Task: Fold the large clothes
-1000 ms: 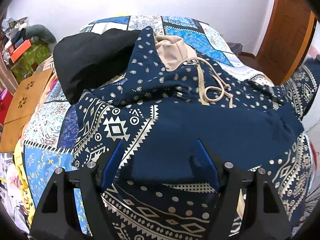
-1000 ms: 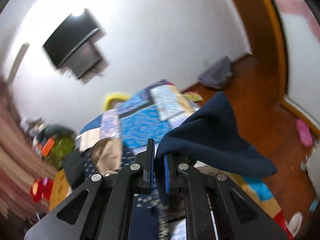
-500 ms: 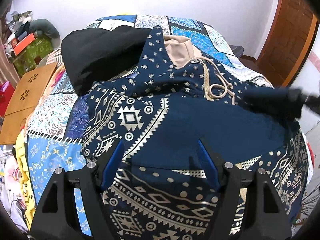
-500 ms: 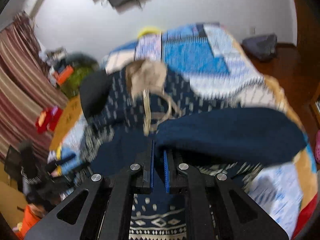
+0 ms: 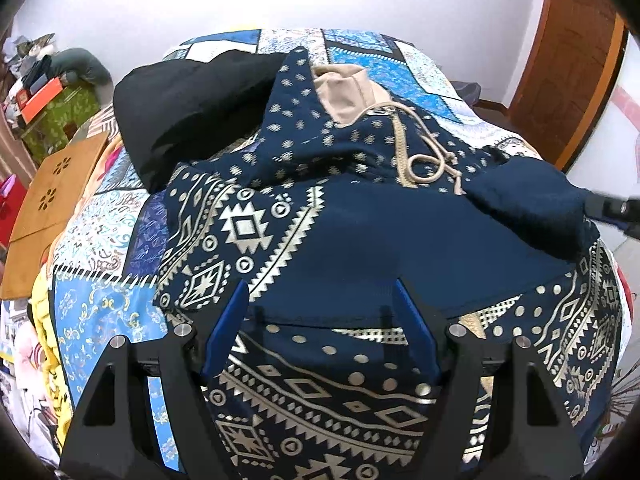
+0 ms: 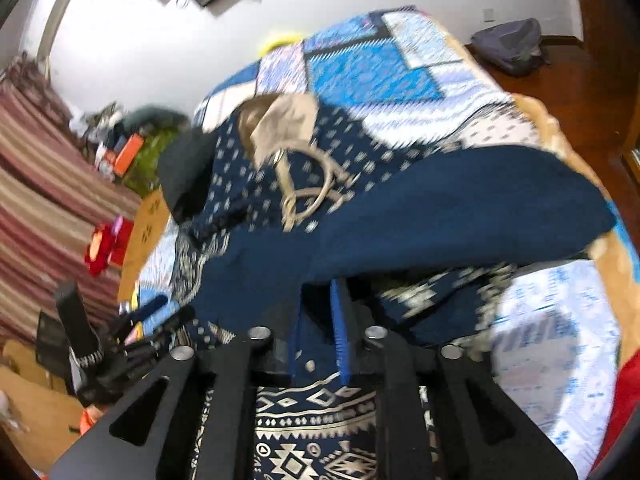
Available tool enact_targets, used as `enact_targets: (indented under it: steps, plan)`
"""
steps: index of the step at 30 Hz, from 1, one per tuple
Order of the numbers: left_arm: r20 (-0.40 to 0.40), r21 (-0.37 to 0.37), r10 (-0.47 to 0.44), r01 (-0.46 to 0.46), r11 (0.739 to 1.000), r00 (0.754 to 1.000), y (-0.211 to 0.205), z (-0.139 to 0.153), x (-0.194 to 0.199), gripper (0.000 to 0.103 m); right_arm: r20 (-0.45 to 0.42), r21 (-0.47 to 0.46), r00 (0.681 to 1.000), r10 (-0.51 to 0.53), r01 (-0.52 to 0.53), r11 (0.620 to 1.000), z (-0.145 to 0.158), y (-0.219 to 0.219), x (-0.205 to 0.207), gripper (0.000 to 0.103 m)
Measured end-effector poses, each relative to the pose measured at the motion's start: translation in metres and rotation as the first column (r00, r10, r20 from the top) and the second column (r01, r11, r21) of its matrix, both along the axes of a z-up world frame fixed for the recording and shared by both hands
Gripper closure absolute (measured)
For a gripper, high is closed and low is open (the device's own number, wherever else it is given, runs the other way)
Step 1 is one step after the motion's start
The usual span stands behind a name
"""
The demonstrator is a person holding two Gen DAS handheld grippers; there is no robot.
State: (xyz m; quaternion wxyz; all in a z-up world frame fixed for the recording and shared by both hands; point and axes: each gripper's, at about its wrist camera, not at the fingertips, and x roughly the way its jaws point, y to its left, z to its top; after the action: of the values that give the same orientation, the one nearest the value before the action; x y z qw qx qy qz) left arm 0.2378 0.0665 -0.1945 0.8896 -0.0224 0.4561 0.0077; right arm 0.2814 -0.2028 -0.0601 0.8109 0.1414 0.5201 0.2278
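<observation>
A navy hoodie [image 5: 360, 240] with cream geometric print, beige hood lining and drawstring lies on the patchwork bed; it also shows in the right wrist view [image 6: 280, 184]. My left gripper [image 5: 320, 300] is open and empty, hovering over the hoodie's lower front. My right gripper [image 6: 320, 300] is shut on the plain navy sleeve [image 6: 460, 208] and holds it over the hoodie's chest. That sleeve [image 5: 532, 208] and the right gripper [image 5: 612, 210] show at the right edge of the left wrist view.
A black garment [image 5: 192, 104] lies beside the hood at the bed's far left. A wooden stool [image 5: 52, 188] and a green box [image 5: 60, 112] stand left of the bed [image 5: 100, 300]. A wooden door [image 5: 572, 52] is at the right.
My right gripper has carried the sleeve from up in the air down and leftward across the hoodie's chest. My left gripper stays open, drawn back slightly.
</observation>
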Motion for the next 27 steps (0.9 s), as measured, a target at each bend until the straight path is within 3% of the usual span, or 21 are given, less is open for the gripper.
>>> enact_targets:
  steps: [1, 3, 6, 11, 17, 27]
  plan:
    - [0.002, -0.001, -0.004, 0.004, 1.0, 1.0, -0.002, 0.001, 0.001, 0.03, 0.009, -0.003, 0.999, -0.036, 0.036, 0.999, 0.003, -0.008, 0.002, 0.064]
    - [0.008, -0.004, -0.012, 0.012, 1.0, 1.0, -0.006, 0.003, 0.002, 0.03, 0.027, 0.006, 0.994, -0.103, 0.103, 0.995, 0.006, -0.023, 0.006, 0.049]
    - [0.016, -0.005, -0.026, 0.026, 1.0, 1.0, -0.012, 0.004, 0.004, 0.03, 0.024, 0.018, 0.979, -0.201, 0.201, 0.979, 0.004, -0.048, 0.013, 0.048]
    - [0.01, -0.025, -0.035, 0.035, 0.999, 0.999, -0.017, 0.001, 0.007, 0.03, -0.055, 0.016, 0.94, -0.337, 0.338, 0.941, -0.018, -0.088, 0.026, 0.048]
    - [-0.038, -0.097, -0.023, 0.019, 0.995, 0.999, -0.017, -0.012, 0.014, 0.03, -0.157, 0.023, 0.898, -0.411, 0.419, 0.908, -0.05, -0.111, 0.036, 0.048]
    - [-0.027, -0.048, -0.035, 0.034, 0.998, 0.999, -0.023, -0.014, 0.012, 0.03, -0.075, -0.062, 0.878, -0.472, 0.469, 0.881, -0.066, -0.116, 0.058, 0.048]
